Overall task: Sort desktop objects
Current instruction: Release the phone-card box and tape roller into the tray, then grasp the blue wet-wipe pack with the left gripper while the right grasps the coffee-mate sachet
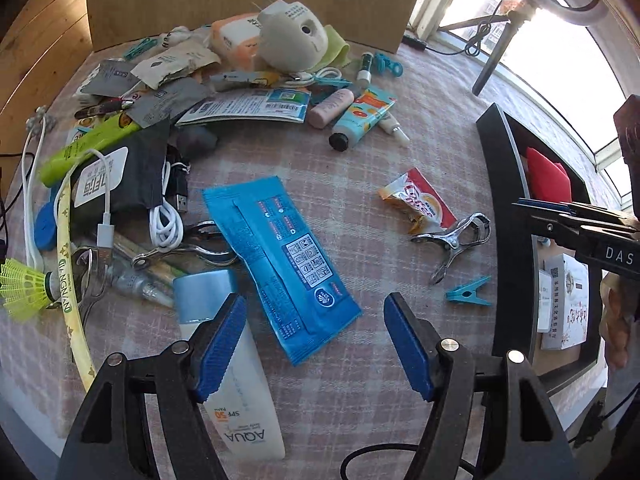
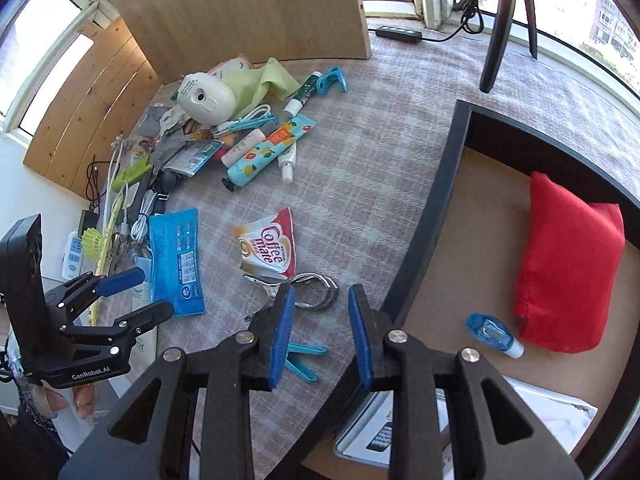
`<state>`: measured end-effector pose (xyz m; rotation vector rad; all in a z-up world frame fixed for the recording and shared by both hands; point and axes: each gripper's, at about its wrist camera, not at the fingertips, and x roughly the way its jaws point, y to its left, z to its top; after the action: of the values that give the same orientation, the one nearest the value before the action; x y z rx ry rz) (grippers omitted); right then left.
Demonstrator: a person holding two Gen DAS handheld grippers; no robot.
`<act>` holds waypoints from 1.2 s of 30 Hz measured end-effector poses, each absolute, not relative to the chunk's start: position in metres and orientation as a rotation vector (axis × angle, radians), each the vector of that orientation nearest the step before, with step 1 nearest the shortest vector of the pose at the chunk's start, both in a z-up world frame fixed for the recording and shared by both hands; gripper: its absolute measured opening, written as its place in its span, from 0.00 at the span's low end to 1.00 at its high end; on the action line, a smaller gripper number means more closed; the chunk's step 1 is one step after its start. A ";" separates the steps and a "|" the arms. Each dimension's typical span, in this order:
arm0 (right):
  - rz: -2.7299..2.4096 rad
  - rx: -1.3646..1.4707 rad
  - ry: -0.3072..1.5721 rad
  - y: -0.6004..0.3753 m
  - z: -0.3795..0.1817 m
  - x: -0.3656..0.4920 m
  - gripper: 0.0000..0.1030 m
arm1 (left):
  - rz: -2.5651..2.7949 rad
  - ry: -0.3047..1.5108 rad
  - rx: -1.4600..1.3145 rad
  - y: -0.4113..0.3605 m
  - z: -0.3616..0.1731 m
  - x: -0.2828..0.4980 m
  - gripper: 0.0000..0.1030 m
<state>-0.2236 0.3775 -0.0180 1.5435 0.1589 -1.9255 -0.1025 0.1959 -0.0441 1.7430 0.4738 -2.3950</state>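
Note:
My left gripper is open above a blue wet-wipe packet that lies flat on the checked cloth; its left finger overlaps a white sunscreen tube. My right gripper is partly open with nothing between its pads, hovering over the left wall of the black tray. Just ahead of it lie a metal clip, a teal clothespin and a Coffee-mate sachet. In the tray are a red pouch, a blue correction tape and a phone box.
A pile of tubes, cables, packets and a beige round device fills the far left of the table. A yellow shuttlecock and white cables lie at the left edge. A cardboard panel stands behind; a tripod leg stands far right.

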 end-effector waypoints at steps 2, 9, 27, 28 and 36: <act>-1.885 1.538 0.206 0.359 -0.022 -0.220 0.32 | -2.383 0.484 1.737 0.194 -0.045 -0.099 0.66; -1.804 1.546 0.333 0.309 -0.043 -0.215 0.33 | -2.359 0.510 1.741 0.187 -0.052 -0.099 0.66; -1.806 1.554 0.471 0.283 -0.071 -0.227 0.33 | -2.335 0.587 1.809 0.192 -0.077 -0.137 0.43; -1.808 1.551 0.481 0.282 -0.071 -0.227 0.32 | -2.335 0.586 1.811 0.193 -0.077 -0.140 0.38; -1.834 1.550 0.438 0.288 -0.069 -0.234 0.22 | -2.369 0.574 1.800 0.197 -0.077 -0.151 0.05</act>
<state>-0.2344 0.2884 -0.0691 1.5496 0.4375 -1.8339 -0.1507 0.1974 -0.0767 1.7995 0.5739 -2.3687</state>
